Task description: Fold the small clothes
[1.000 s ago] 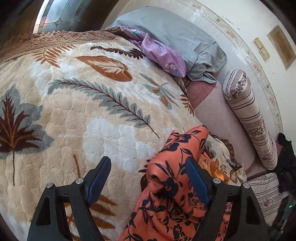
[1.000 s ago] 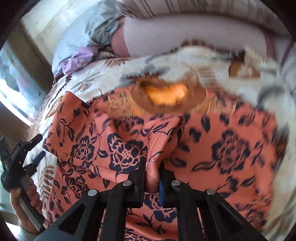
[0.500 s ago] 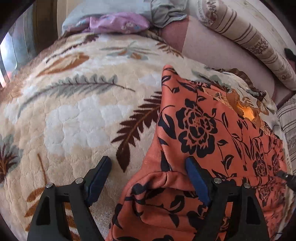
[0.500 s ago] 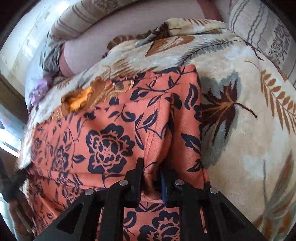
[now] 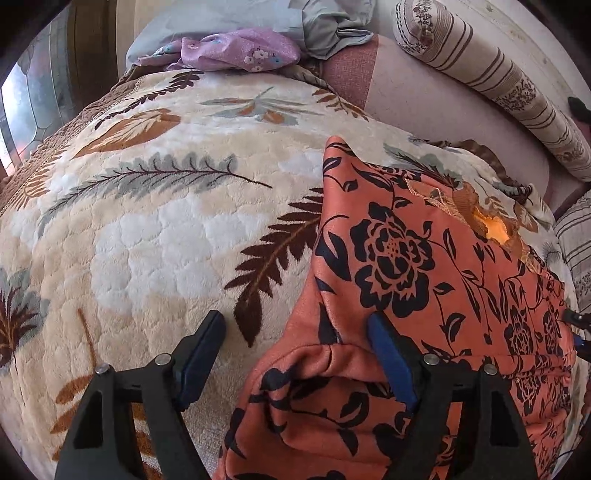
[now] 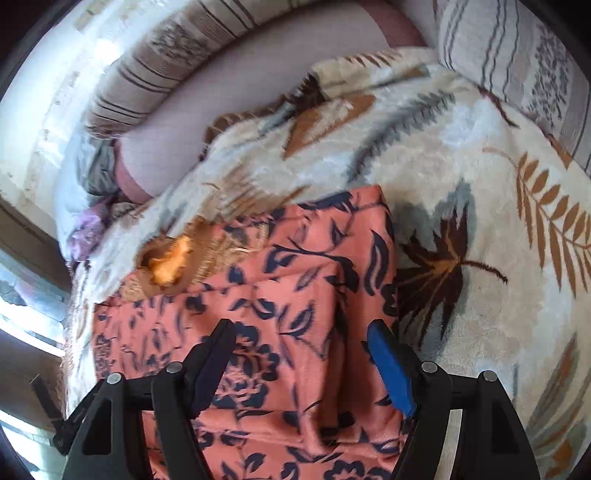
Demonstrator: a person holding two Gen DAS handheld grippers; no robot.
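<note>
Nearest my left camera, the left gripper (image 5: 295, 354) stood with its jaws spread wide, black angular arms ending in smooth blue pads. A rumpled hem of the orange garment (image 5: 417, 280) bulged up between them, against the right-hand pad only; nothing was clamped. In my right view the right gripper (image 6: 301, 354) also had its jaws wide apart, hovering over the same cloth with no fabric pinched.

The garment was a thin, smooth-looking orange fabric printed with dark navy roses and trailing vines. It lay on the bed, on top of the blanket (image 5: 155, 236), spread mostly flat with a straight folded side edge and a pointed corner toward the far end. At its upper edge I saw a neckline patch (image 5: 476, 214) of brownish, gold-threaded trim with a brighter yellow-orange opening.

The blanket beneath was thick, plush and quilted into soft lumps, cream with brown, rust and grey-green leaf and fern shapes. Just beyond its rumpled far edge ran a plain pinkish, finely woven sheet (image 5: 436, 103). Farther still lay a long cylindrical bolster (image 5: 491, 77), striped beige and brown with floral bands. At the far left corner a crumpled lilac flowered cloth (image 5: 240, 53) rested against a smooth grey pillow (image 5: 221, 18). A second striped cushion (image 6: 517, 62) showed in my right view.
</note>
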